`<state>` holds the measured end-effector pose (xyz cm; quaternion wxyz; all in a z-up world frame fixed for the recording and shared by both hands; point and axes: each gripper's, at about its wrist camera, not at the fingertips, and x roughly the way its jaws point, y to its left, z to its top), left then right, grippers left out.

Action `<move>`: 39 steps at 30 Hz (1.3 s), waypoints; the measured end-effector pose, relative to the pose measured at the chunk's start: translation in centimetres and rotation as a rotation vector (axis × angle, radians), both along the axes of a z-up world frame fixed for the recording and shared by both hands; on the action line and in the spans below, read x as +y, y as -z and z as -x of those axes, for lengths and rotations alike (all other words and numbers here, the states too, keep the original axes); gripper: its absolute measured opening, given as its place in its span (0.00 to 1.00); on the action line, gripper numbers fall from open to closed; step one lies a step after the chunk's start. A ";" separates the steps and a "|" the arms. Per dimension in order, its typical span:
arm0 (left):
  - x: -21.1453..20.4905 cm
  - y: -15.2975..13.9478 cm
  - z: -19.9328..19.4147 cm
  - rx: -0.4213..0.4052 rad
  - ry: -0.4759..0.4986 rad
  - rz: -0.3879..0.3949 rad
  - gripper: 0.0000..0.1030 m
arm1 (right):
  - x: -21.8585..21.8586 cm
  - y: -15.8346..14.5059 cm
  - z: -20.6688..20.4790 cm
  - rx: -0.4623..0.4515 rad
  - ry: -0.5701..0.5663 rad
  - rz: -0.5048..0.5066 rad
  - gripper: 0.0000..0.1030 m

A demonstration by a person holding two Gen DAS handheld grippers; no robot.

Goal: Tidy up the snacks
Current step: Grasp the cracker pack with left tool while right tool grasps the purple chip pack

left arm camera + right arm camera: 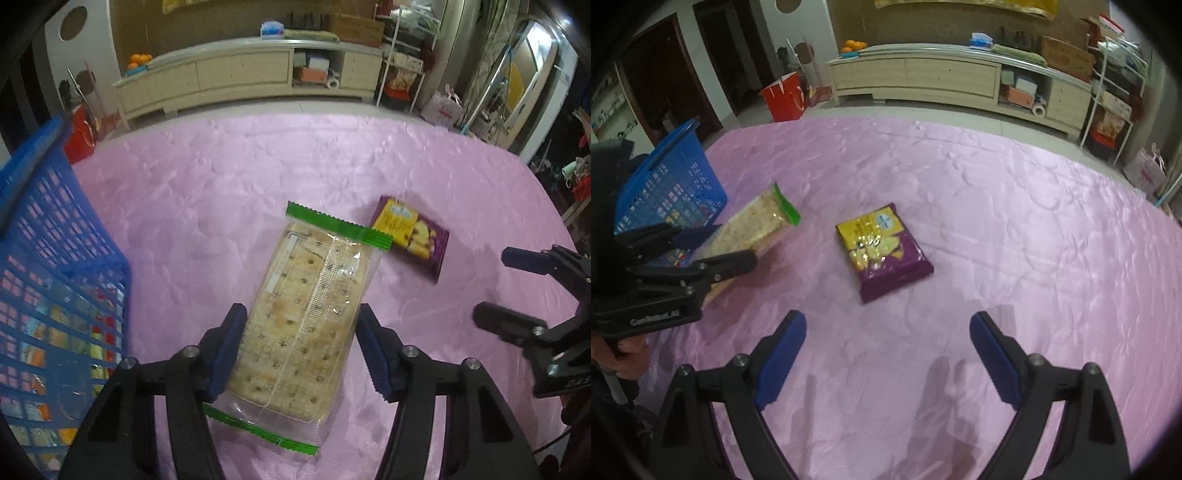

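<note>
A clear, green-edged pack of square crackers (295, 317) is clamped between the ribbed blue pads of the left gripper (299, 350) above the quilted pink cloth (221, 184), right of the blue lattice basket (55, 258). The right gripper (888, 354) is held open, empty, near a glossy purple-and-yellow snack bag (882, 251).

From our left gripper (299, 332) we look steeply down, close over the cracker pack (299, 325); our right-gripper view, further back, shares it (750, 229) and the pink cloth (960, 184).
</note>
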<state>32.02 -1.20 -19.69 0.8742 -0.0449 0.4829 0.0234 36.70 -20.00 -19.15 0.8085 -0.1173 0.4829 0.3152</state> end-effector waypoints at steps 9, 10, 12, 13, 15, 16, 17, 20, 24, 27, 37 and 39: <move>0.8 -0.2 -0.5 -0.026 -0.034 -0.026 0.56 | 2.8 1.4 -2.2 -0.011 -0.100 0.037 0.87; 0.9 -0.1 -0.6 -0.022 -0.039 -0.024 0.56 | 2.9 1.6 -2.3 -0.010 -0.104 0.041 0.84; 0.9 0.0 -0.6 -0.019 -0.040 -0.014 0.56 | 3.3 1.9 -2.7 -0.019 -0.117 0.045 0.78; 1.0 0.0 -0.8 -0.017 -0.040 -0.013 0.56 | 3.5 2.1 -3.0 -0.018 -0.125 0.047 0.78; 0.9 0.1 -1.1 -0.019 -0.041 -0.014 0.56 | 3.9 2.6 -3.3 -0.015 -0.132 0.070 0.72; 1.0 0.1 -1.1 -0.018 -0.040 -0.010 0.56 | 4.1 2.7 -3.4 -0.033 -0.131 0.082 0.67; 1.0 0.0 -1.0 -0.015 -0.037 -0.003 0.56 | 4.1 2.6 -3.4 -0.045 -0.131 0.093 0.59; 0.7 0.2 -1.7 -0.016 -0.029 0.020 0.56 | 4.2 2.5 -3.9 -0.035 -0.142 0.092 0.58; 0.7 0.1 -1.6 -0.022 -0.028 0.009 0.56 | 4.0 2.4 -3.6 -0.039 -0.160 0.088 0.53; 0.6 0.1 -1.3 -0.021 -0.020 0.011 0.56 | 3.4 2.0 -2.2 -0.035 -0.167 0.069 0.53; -1.5 -1.4 1.0 -0.037 0.024 0.014 0.56 | 0.6 -1.9 2.5 -0.073 -0.097 0.073 0.53; -1.9 -2.3 1.8 -0.044 0.036 0.014 0.56 | -0.4 -3.4 3.6 -0.091 -0.061 0.061 0.53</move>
